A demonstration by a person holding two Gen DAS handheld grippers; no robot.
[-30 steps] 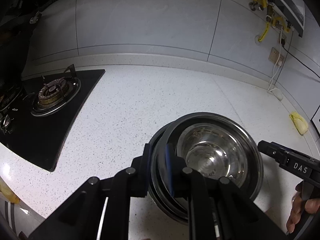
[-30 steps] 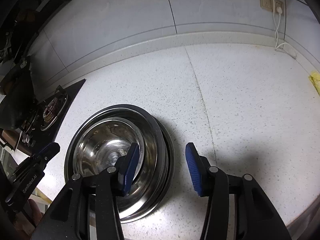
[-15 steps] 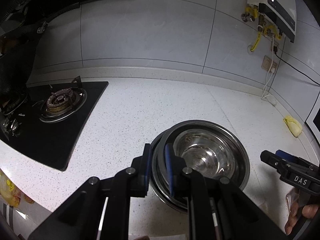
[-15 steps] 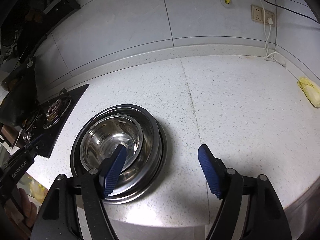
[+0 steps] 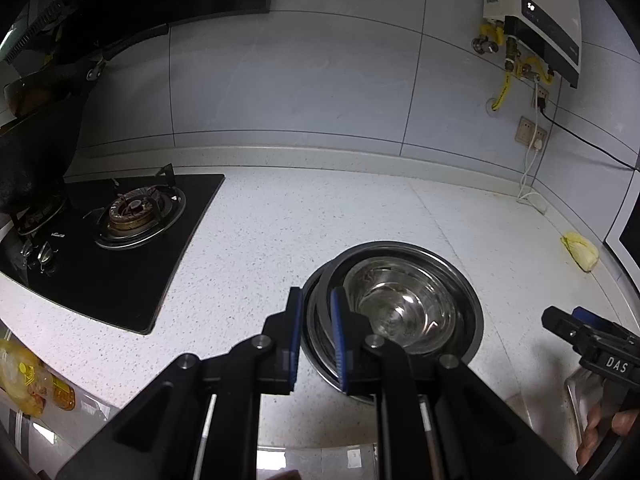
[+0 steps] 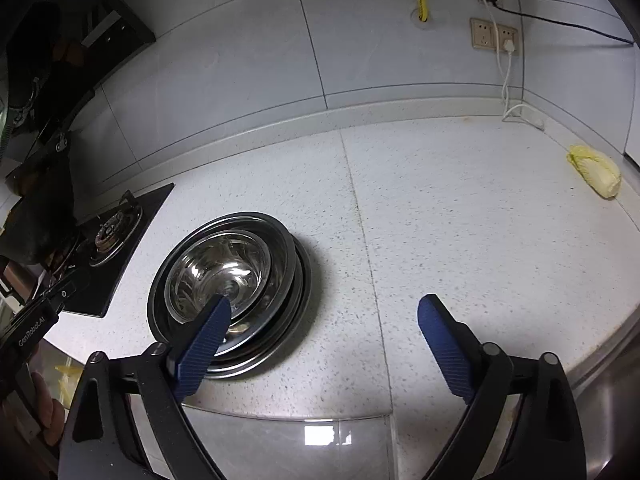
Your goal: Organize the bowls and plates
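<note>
Gas burner at far left on black hob. Left gripper clenched on near rim of stacked steel bowls, which rest on speckled countertop. Right gripper released, jaws just been opening, nothing between them. Yellow cloth far right.

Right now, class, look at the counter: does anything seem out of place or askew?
The stack of steel bowls sits slightly off-centre, rims not aligned. A yellow cloth-like lump lies alone near the counter's far right corner. Nothing spilled.
</note>
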